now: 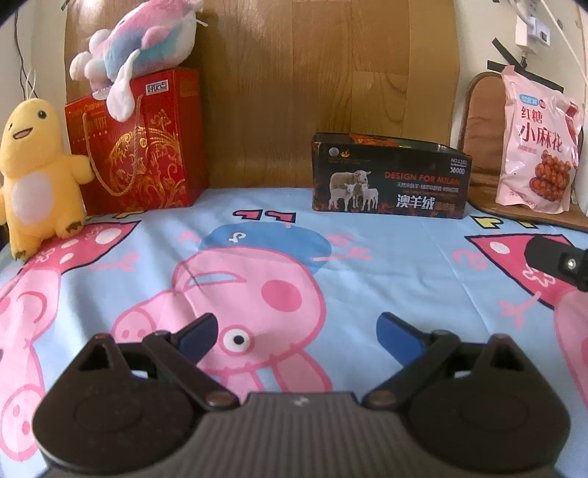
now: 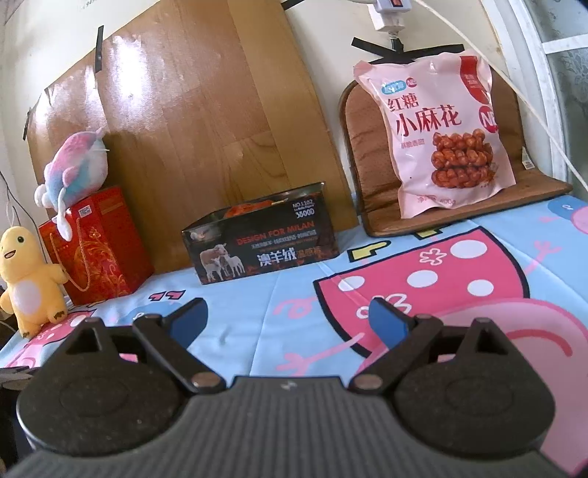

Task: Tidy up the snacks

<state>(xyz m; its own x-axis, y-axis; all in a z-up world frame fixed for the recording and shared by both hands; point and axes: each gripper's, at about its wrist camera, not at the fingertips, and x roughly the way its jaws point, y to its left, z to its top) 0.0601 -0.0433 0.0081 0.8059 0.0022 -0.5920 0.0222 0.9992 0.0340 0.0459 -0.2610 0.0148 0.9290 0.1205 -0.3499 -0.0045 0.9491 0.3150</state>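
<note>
A pink snack bag (image 2: 437, 136) printed with fried dough twists leans upright on a brown cushion (image 2: 367, 154) at the back right; it also shows in the left wrist view (image 1: 538, 143). A dark open-top box (image 1: 389, 176) with sheep on its front stands at the back middle, also in the right wrist view (image 2: 262, 242), with something orange inside. My left gripper (image 1: 297, 332) is open and empty above the cartoon bedsheet (image 1: 386, 257). My right gripper (image 2: 286, 318) is open and empty, well short of the box and bag. Part of it shows at the left wrist view's right edge (image 1: 558, 263).
A red gift bag (image 1: 143, 143) with a pastel plush toy (image 1: 143, 47) on top stands at the back left, a yellow plush (image 1: 36, 176) beside it. A wooden board (image 1: 323, 81) leans on the wall behind. Cables and a socket (image 2: 386, 14) hang at the upper right.
</note>
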